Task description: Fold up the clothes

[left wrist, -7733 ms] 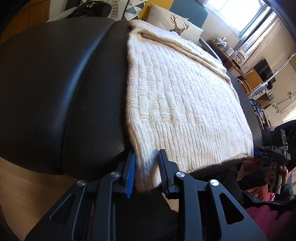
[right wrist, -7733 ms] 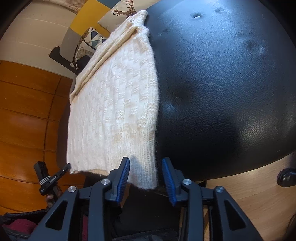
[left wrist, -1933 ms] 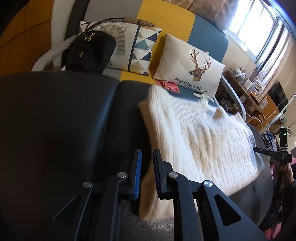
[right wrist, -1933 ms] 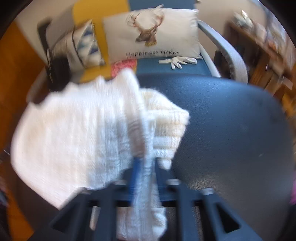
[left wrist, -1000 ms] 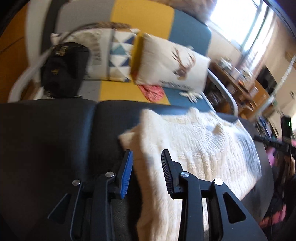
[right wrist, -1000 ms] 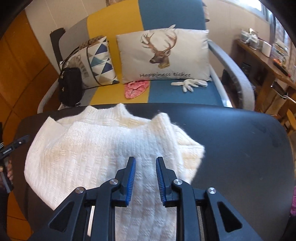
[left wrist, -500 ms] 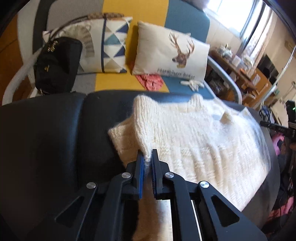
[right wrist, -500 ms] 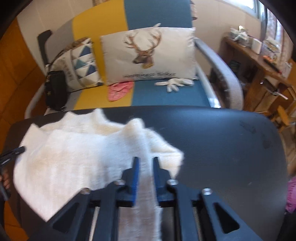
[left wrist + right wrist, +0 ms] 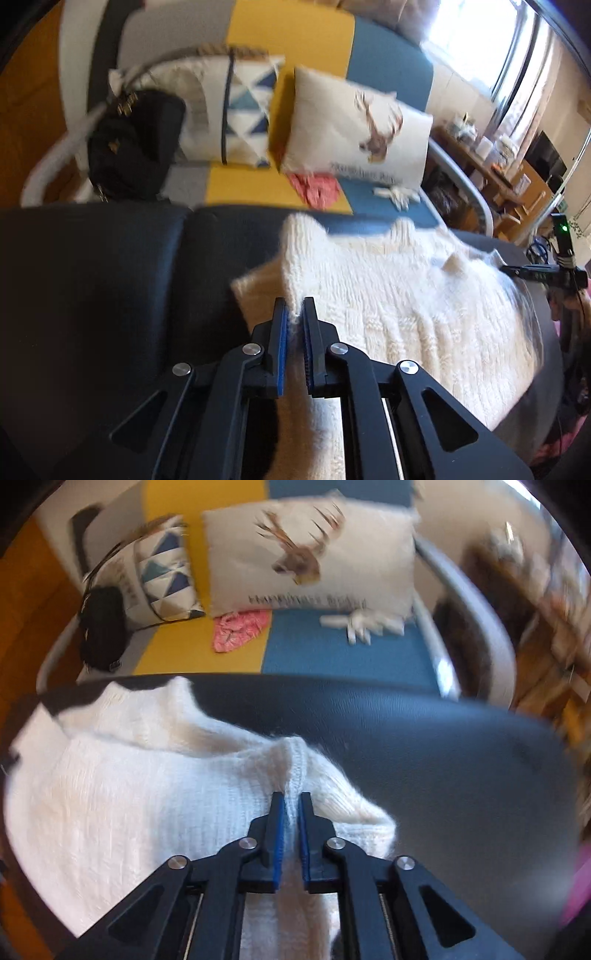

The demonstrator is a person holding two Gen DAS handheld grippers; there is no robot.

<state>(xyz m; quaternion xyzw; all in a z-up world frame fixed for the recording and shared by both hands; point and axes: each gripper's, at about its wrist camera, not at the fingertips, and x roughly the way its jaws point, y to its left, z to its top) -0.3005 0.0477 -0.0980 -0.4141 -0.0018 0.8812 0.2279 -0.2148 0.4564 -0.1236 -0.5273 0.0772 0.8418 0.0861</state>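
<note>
1. Left gripper [image 9: 294, 314]: jaws pressed together on a raised ridge of the sweater [image 9: 406, 314] at its left edge; a second ago they stood spread over the knit, so a new grip has just been taken

2. Sweater: cream knit, lying doubled on the black cushion [image 9: 92, 295], its upper layer reaching short of the far edge; well before, it lay flat at full length with its hem hanging over the near edge, so one fold appears done

3. Right gripper [image 9: 290, 799]: jaws closing, the last gap nearly gone, with a pinch of the sweater's right edge between the pads; a second ago they were apart above the fabric

4. Meaning for the task: both edges are now held, which likely prepares a second fold or a lift of the bundle

5. Background, left to right: black bag [image 9: 133, 147], triangle pillow [image 9: 236, 118], deer pillow [image 9: 362, 133] on the sofa [image 9: 332, 653], unchanged in place
</note>
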